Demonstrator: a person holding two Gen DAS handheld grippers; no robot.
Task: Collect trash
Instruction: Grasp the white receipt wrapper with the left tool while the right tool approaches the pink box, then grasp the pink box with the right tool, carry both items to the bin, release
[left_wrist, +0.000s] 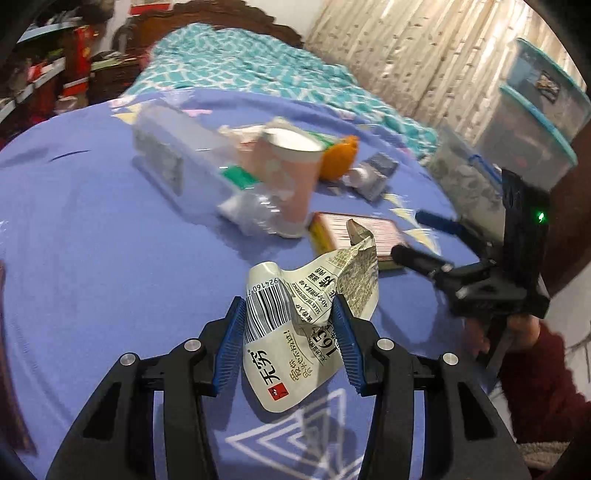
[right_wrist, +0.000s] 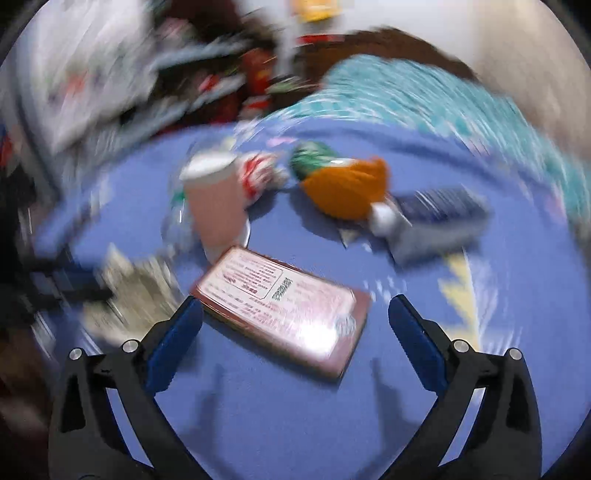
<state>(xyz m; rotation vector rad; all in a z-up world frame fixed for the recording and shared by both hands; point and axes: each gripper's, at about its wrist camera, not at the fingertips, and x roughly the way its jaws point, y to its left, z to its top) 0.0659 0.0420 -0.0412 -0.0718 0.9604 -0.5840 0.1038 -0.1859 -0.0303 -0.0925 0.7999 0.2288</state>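
Observation:
Trash lies on a blue bedsheet (left_wrist: 92, 229). My left gripper (left_wrist: 290, 314) has its blue pads on both sides of a crumpled white snack wrapper (left_wrist: 310, 306) with a barcode, pressed against it. My right gripper (right_wrist: 295, 317) is open over a flat red box (right_wrist: 284, 306); it also shows at the right of the left wrist view (left_wrist: 413, 236), beside the same box (left_wrist: 358, 236). Behind stand a pink paper cup (left_wrist: 288, 173), a clear plastic bottle (left_wrist: 192, 162), an orange wrapper (left_wrist: 340, 155) and a dark blue carton (right_wrist: 439, 210). The right wrist view is motion-blurred.
A teal patterned blanket (left_wrist: 236, 62) covers the far end of the bed. Clear storage bins (left_wrist: 532, 122) stack at the right by a curtain (left_wrist: 406, 48). Cluttered shelves (left_wrist: 40, 77) stand at the far left. A person's hand in a red sleeve (left_wrist: 532, 339) holds the right gripper.

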